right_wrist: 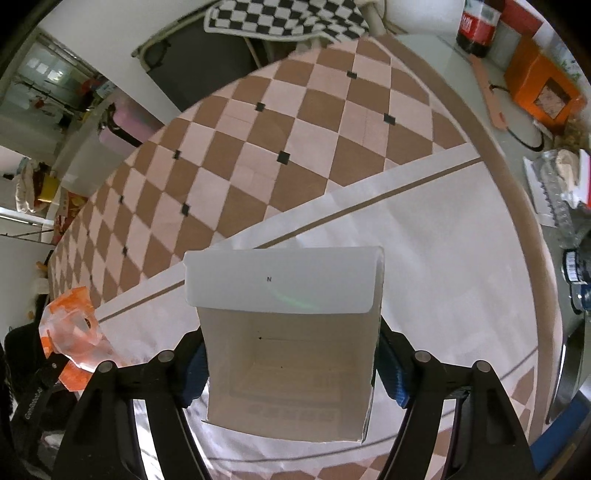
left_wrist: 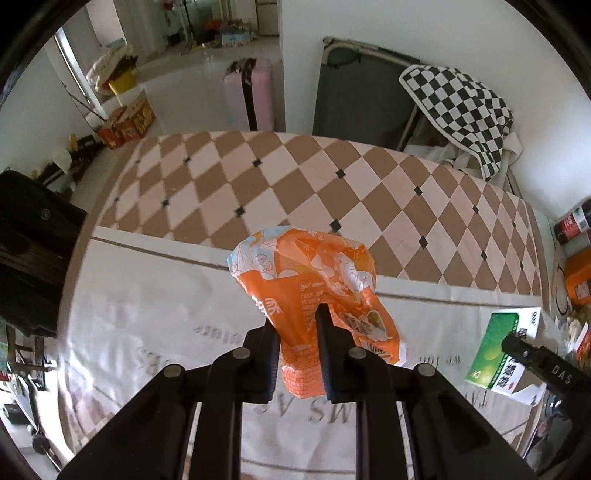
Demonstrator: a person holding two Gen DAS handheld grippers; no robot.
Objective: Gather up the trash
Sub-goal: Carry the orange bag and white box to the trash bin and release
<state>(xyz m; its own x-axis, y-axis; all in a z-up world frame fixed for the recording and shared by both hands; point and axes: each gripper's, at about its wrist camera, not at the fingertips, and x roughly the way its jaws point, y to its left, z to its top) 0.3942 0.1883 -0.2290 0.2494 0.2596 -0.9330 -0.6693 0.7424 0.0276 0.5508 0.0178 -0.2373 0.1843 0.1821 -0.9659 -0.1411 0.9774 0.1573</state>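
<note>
My left gripper (left_wrist: 298, 332) is shut on a crumpled orange snack wrapper (left_wrist: 314, 280), which hangs above the checked tablecloth (left_wrist: 258, 177). The same orange wrapper (right_wrist: 70, 332) shows at the left edge of the right wrist view. My right gripper (right_wrist: 291, 365) is shut on an open white carton box (right_wrist: 288, 332), its pads pressing both side walls and its flap standing up. In the left wrist view that box (left_wrist: 502, 350) shows green and white print at the far right, with the right gripper's finger (left_wrist: 532, 358) on it.
A cola bottle (right_wrist: 478, 26), an orange box (right_wrist: 543, 85) and clear plastic packaging (right_wrist: 561, 192) crowd the table's right side. A checkered blanket (left_wrist: 458, 110) lies on a folding cot (left_wrist: 362, 88) behind the table. A pink suitcase (left_wrist: 251, 96) stands on the floor beyond.
</note>
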